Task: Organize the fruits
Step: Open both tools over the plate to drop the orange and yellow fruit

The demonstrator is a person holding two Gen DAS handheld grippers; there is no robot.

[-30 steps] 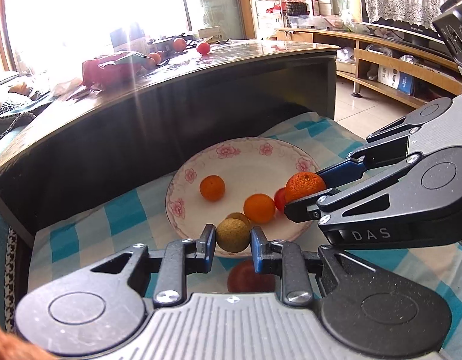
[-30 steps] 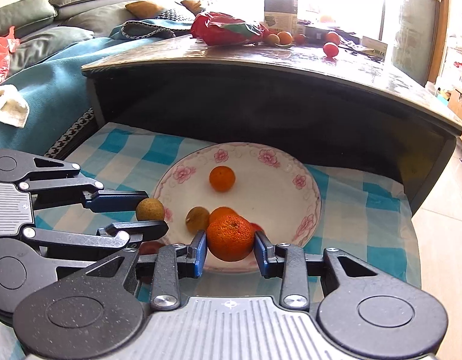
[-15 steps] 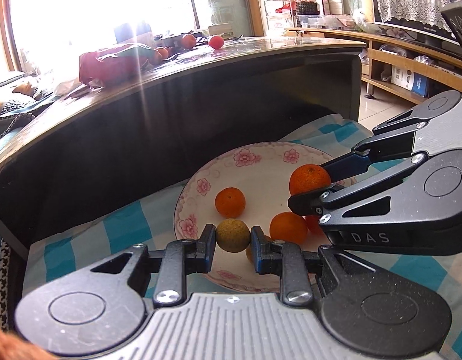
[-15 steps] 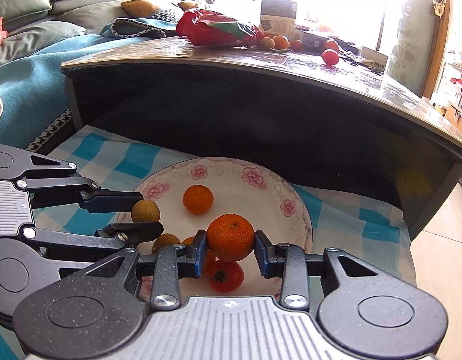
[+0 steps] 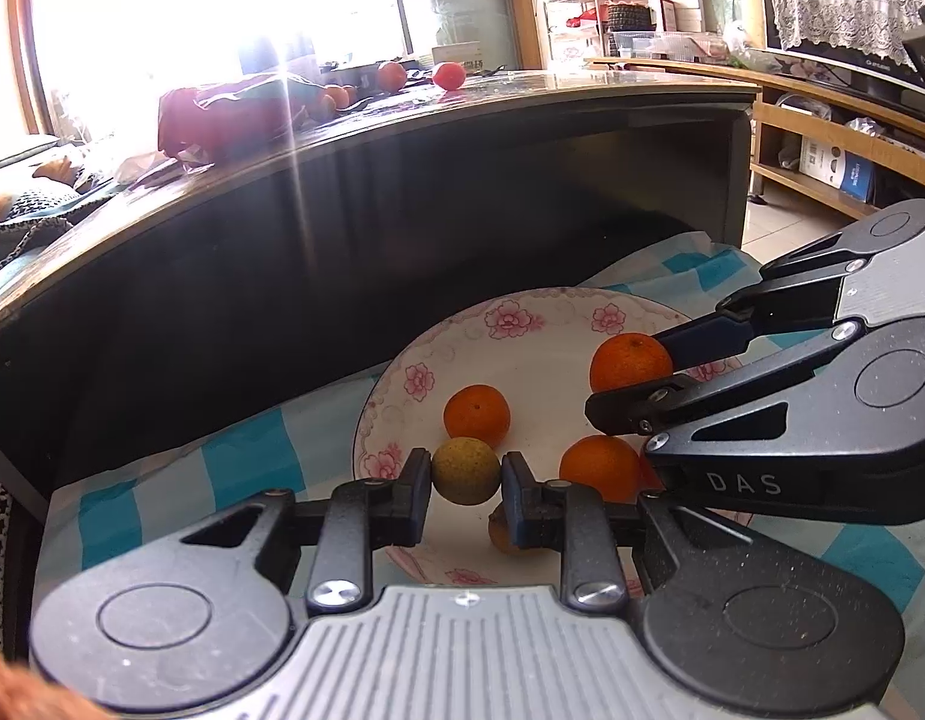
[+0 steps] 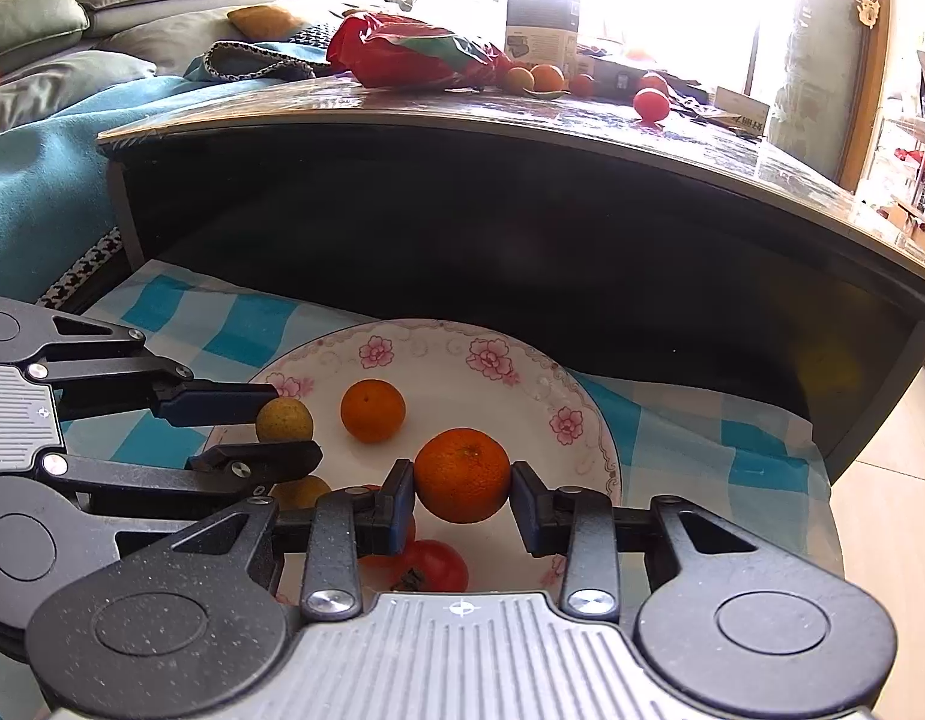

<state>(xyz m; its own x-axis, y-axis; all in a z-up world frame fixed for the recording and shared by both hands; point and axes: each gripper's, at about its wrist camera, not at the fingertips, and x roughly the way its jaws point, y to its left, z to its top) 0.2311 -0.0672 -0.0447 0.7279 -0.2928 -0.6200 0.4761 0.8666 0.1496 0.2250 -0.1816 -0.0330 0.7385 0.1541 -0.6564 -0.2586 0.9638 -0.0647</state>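
Both grippers have carried their loads in over the floral plate within the last second. The left gripper is clenched on a yellow-green fruit above the plate's near-left rim, and the right gripper grasps a large orange over the plate's centre — both held above it, not resting. Earlier they hung short of the rim. Judged from this, both are near release beside the small orange and tomato already on the plate.
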